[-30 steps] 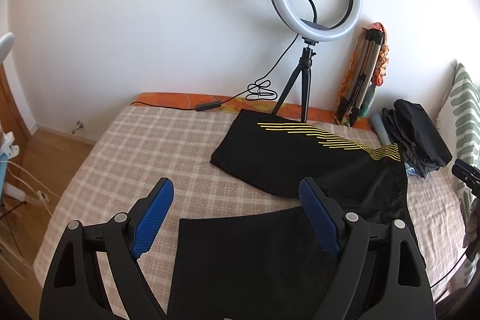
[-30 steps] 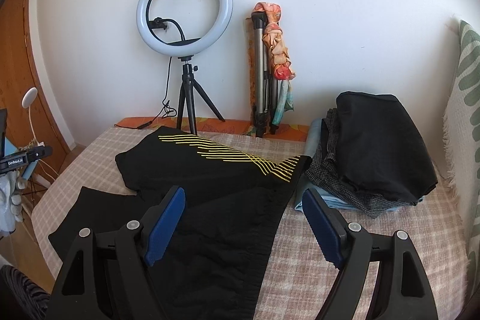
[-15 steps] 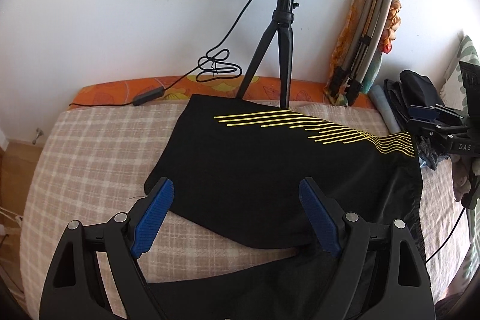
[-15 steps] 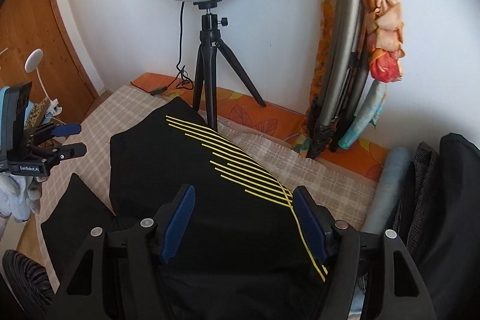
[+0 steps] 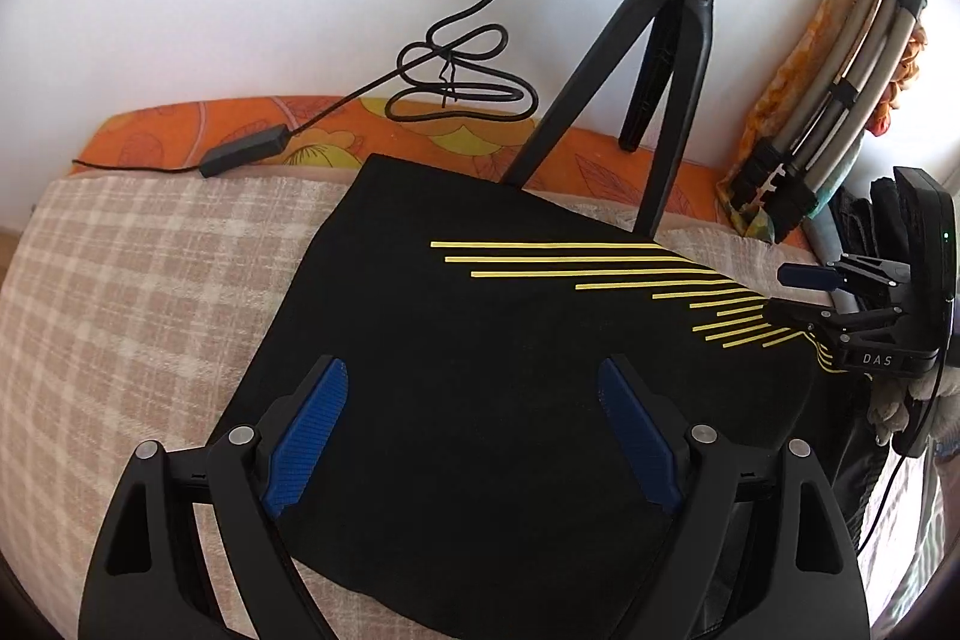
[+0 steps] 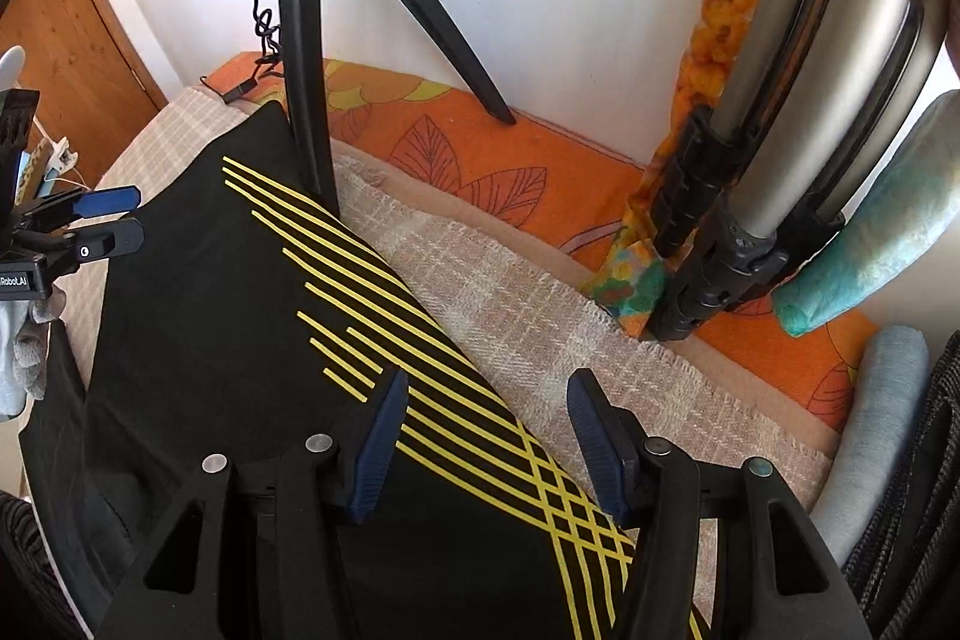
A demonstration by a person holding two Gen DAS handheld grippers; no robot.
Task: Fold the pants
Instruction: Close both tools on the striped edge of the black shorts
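The left gripper (image 5: pixel 471 436) hangs over the near, left part of the black pants (image 5: pixel 480 340), its blue pads wide apart with nothing pinched between them; the right gripper (image 6: pixel 483 439) straddles the striped far edge of the same garment, where its jaws have just been closing, yet a clear gap shows between each pad and the cloth, so nothing is gripped. The pants lie spread flat on the checked blanket (image 5: pixel 138 280), yellow stripes (image 6: pixel 372 280) running toward the right-hand corner. To do this step well, I judge each gripper should settle on an outer edge and take only the top layer together with its seam, both pinching at matching points so the fold line comes out straight. Beyond the cloth, the ring-light tripod (image 5: pixel 666 58) has one foot on or just by the far edge, and its cable (image 5: pixel 462 76) lies near; lifting toward it risks a snag, so draw the fabric toward the near side
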